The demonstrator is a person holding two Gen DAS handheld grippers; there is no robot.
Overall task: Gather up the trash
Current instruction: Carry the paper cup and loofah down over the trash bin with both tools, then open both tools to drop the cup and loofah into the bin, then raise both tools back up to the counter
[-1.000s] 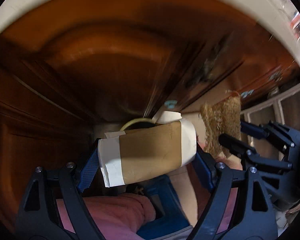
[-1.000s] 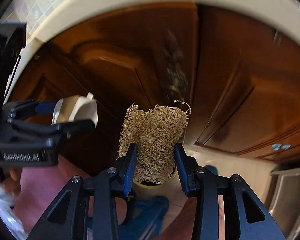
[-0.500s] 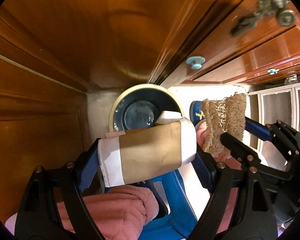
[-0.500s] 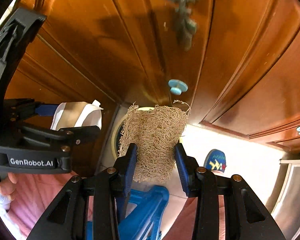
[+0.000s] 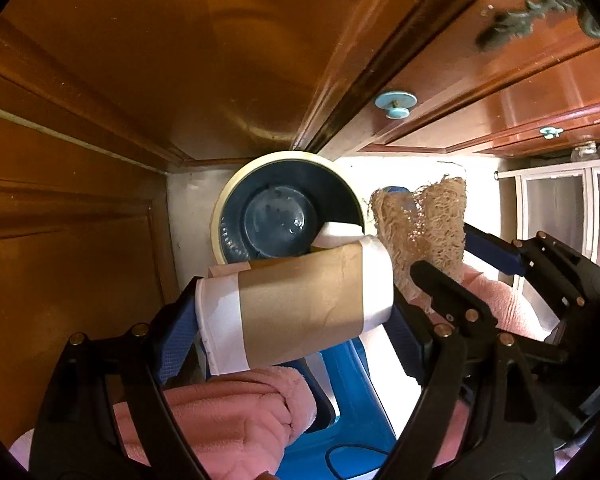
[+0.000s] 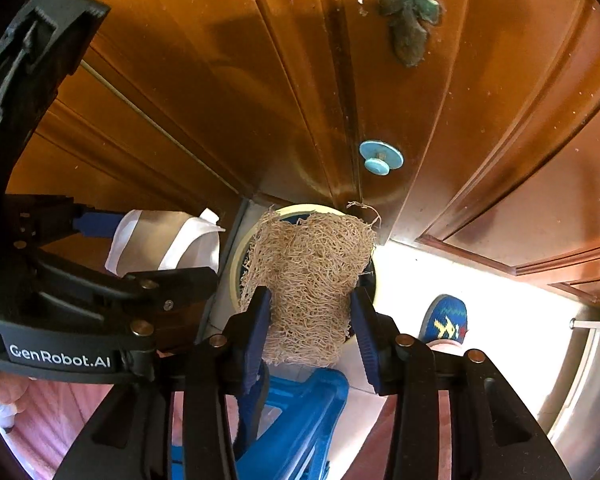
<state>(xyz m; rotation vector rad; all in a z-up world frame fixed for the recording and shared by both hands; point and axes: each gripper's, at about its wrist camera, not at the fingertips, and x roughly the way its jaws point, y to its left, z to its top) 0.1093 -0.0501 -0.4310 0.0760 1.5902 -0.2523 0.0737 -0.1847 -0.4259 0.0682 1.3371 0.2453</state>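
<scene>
Paper cup (image 5: 300, 304): I am clamping it sideways in my left tongs (image 5: 296, 320), above the bin (image 5: 236, 184).
Loofah (image 6: 308, 276): lying between my right tongs (image 6: 308, 328), whose jaws have just been widening; it is hanging over the bin's rim.
Bin: standing on the floor against the wooden cabinet (image 6: 260, 80).

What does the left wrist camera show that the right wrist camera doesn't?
Only left wrist: the dark blue floor inside the bin, and the paper cup clamped crosswise in the left hand-held gripper. Only right wrist: the GenRobot.AI lettering on that gripper's side. Both: the cup, the loofah, the cream-rimmed bin and the blue cabinet knob.
</scene>
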